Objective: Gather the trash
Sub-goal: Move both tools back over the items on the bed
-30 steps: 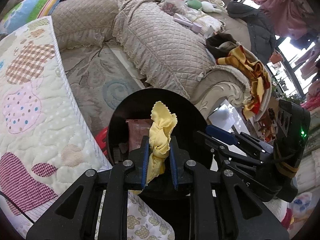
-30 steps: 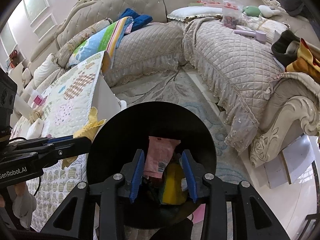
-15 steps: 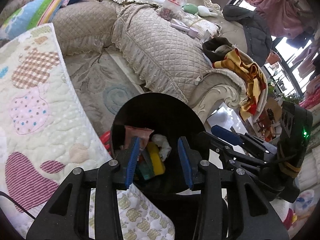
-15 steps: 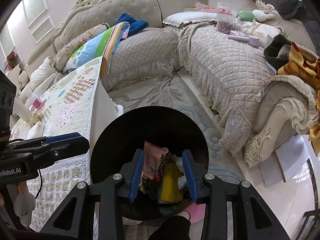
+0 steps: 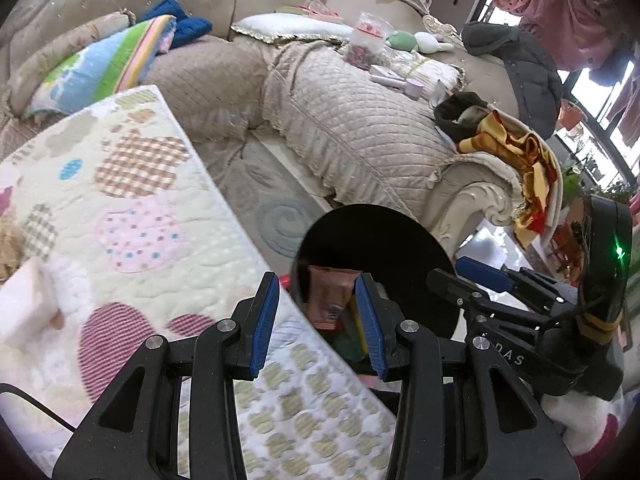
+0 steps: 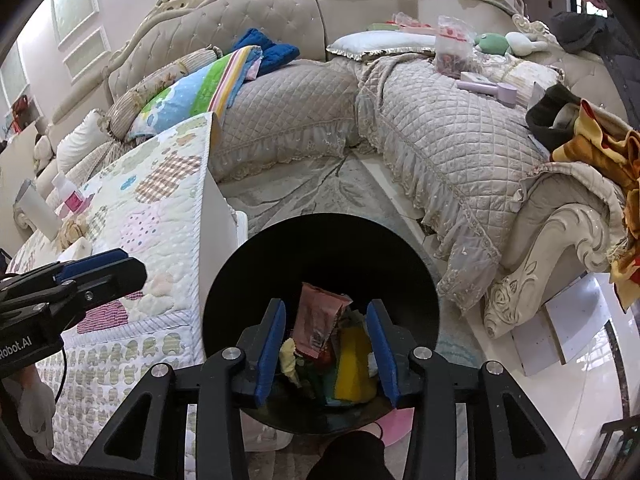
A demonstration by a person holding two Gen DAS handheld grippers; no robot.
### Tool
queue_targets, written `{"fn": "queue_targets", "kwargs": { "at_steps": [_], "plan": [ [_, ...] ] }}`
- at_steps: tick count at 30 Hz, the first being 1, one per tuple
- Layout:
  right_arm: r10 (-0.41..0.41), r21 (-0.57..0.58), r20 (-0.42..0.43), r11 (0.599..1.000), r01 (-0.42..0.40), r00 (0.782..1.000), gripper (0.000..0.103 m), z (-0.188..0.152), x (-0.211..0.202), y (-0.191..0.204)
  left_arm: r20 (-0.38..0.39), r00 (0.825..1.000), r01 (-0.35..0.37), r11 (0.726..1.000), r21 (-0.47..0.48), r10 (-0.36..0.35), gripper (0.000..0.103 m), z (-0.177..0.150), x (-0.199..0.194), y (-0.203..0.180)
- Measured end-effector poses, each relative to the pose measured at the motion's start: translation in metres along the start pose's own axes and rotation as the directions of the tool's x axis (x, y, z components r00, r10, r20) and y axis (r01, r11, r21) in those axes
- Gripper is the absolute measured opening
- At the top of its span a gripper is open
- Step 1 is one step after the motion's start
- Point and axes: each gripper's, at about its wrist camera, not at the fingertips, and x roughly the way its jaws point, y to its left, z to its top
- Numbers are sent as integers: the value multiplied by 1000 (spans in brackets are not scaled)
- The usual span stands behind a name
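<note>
A round black trash bin [image 6: 320, 240] stands on the floor beside the quilt-covered table. It holds a pink wrapper [image 6: 320, 320], a yellow packet [image 6: 354, 364], a pale yellow cloth scrap [image 6: 289, 360] and other litter. My right gripper [image 6: 326, 350] is open and empty, right above the bin. My left gripper [image 5: 316, 320] is open and empty over the table's edge [image 5: 240, 240], with the bin [image 5: 376, 240] just to its right. The right gripper [image 5: 480, 276] shows at the right of the left wrist view.
A patchwork quilt [image 6: 160, 208] covers the table, with a white block [image 5: 24, 304] and a small bottle [image 6: 70, 196] on it. A beige sofa [image 6: 440, 128] with cushions, clothes and small items curves behind. A patterned rug [image 5: 280, 216] lies between.
My left gripper opened and dropped the yellow cloth into the bin, then drew back left over the table. The right gripper stayed open above the bin.
</note>
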Motion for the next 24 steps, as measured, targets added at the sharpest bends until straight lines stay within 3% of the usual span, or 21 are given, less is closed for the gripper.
{"fn": "queue_targets", "kwargs": {
  "at_steps": [11, 24],
  "plan": [
    [29, -20, 16, 999, -29, 999, 40, -1, -5, 39, 37, 994, -104, 994, -32, 106, 38, -16, -27, 35],
    [102, -109, -7, 989, -102, 995, 40, 3, 5, 107, 38, 983, -174, 975, -138, 180, 38, -39, -64, 108]
  ]
}}
